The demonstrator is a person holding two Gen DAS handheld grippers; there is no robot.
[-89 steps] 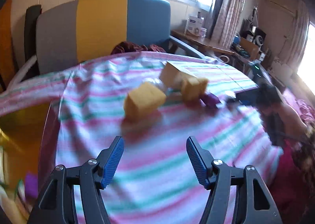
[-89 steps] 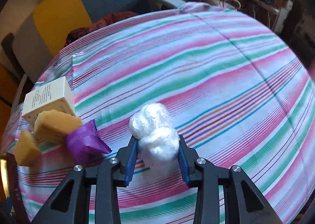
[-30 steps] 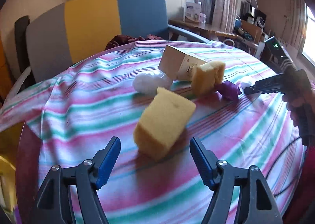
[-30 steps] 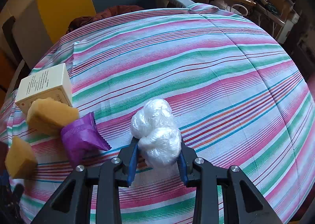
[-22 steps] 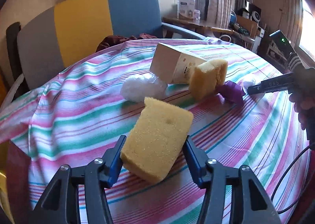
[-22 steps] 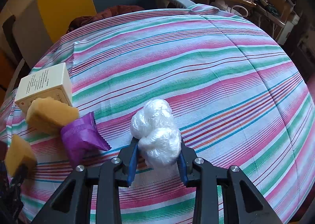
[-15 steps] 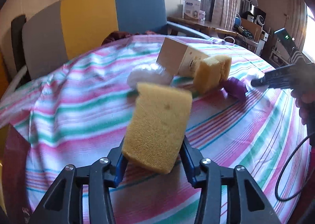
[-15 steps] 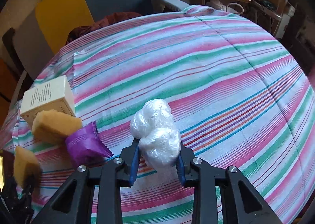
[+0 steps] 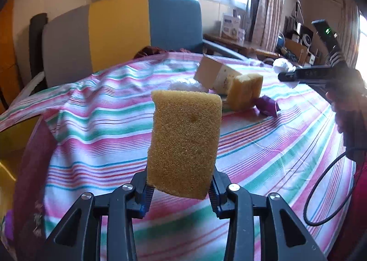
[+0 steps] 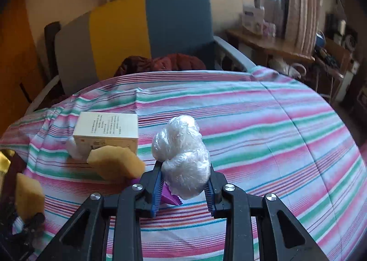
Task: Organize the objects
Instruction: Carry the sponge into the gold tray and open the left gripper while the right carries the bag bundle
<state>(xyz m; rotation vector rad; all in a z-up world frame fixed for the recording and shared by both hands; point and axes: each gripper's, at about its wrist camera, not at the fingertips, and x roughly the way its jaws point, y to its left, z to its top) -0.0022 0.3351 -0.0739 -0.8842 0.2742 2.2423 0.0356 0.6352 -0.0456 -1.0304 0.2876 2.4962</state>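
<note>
1. I'm working over a round table under a striped cloth (image 10: 263, 123), with a grey, yellow and blue chair (image 10: 146, 31) behind it and a window beyond.
2. My left gripper (image 9: 181, 189) is closing its jaws on a yellow sponge (image 9: 184, 141), which stands upright between the pads, off the cloth.
3. My right gripper (image 10: 183, 188) is clamped on a white bundle of crumpled plastic wrap (image 10: 183, 153), lifted clear of the table.
4. Just beyond the right gripper, partly hidden under the bundle, a purple packet (image 10: 170, 196) lies on the cloth.
5. To the left of that sits a second sponge (image 10: 115, 164), touching a cream carton (image 10: 107, 129) behind it. A second white plastic bundle (image 10: 74, 148) is tucked against the carton's left end.
6. Progress, as I judge it: early to middling. Two items are in hand, neither placed. The carton, the second sponge, the packet and the other bundle are loosely clustered, which may be the gathering spot, though I can't be sure.
7. Containers: I see no bin, tray or basket on the table. The carton is closed, so its contents are unknown.
8. Left to do, I reckon: set both held items down in their places.
</note>
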